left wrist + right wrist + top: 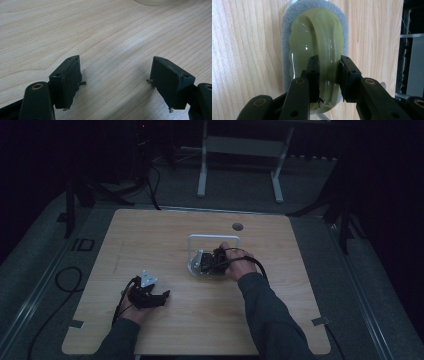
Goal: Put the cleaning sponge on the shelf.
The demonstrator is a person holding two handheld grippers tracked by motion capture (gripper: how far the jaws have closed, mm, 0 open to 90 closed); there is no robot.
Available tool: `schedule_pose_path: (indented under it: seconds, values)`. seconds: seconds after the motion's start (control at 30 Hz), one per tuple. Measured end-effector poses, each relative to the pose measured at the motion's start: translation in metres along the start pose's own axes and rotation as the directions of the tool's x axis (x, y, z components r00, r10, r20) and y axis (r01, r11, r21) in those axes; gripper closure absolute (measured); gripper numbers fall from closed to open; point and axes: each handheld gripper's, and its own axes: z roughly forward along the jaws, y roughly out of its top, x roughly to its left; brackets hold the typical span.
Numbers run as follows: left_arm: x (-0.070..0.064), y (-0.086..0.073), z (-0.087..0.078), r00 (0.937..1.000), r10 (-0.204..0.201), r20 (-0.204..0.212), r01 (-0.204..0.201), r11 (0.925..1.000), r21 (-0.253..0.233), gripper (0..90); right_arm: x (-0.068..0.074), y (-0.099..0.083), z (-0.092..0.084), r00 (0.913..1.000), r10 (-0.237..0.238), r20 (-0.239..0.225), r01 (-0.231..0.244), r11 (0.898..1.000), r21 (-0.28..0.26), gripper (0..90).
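In the high view the room is dim, and the thing under the right gripper (pixel 212 261) is hard to make out: a pale shape lying at the near edge of a white wire frame (pixel 213 238) near the middle of the wooden table (pixel 165 230). The right hand (pixel 239 265) wraps the gripper from the right, the sleeved forearm coming up from the near edge. The left gripper (pixel 159 297) rests on the near-left part of the table, well apart from the frame, pointing right, its grey plate on top. A round grommet (pixel 238 226) sits towards the far edge. Beyond the table are grey floor, a white desk frame (pixel 240 147) and darkness.

In the left gripper view the jaws stand wide apart over bare wood with nothing between them; a pale rim is cut off at the top edge.

In the right gripper view the jaws are clenched on the arched handle of a yellow-green scrubbing sponge (pixel 317 42), whose grey pad lies flat on the wood. The sponge's near end is hidden behind the jaws.
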Motion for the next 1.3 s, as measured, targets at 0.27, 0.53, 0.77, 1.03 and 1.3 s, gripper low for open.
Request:
schedule_pose_path:
  seconds: [0.27,0.53,0.77,1.03,1.3]
  values:
    - [0.0,0.0,0.0,1.0,0.001,0.0,-0.001,1.0,0.001,25.0,-0.002,-0.001,0.003,0.9999,0.006,0.014,-0.006,1.0,-0.002,72.2]
    - [0.0,0.0,0.0,1.0,0.001,0.0,-0.001,1.0,0.001,25.0,-0.002,-0.001,0.003,0.9993,0.034,0.016,-0.034,0.999,-0.002,63.8]
    - [0.0,0.0,0.0,1.0,0.001,0.0,-0.001,1.0,0.001,25.1,-0.003,-0.001,-0.001,0.9986,0.053,0.007,-0.053,0.998,-0.022,53.8]
    - [0.0,0.0,0.0,1.0,0.001,0.0,-0.001,1.0,0.001,25.0,-0.001,-0.003,-0.007,0.9977,0.065,0.018,-0.064,0.997,-0.044,52.2]
    - [0.0,0.0,0.0,1.0,0.0,0.0,0.0,1.0,0.0,25.0,0.002,-0.01,-0.015,0.9924,0.113,0.049,-0.108,0.99,-0.091,50.0]
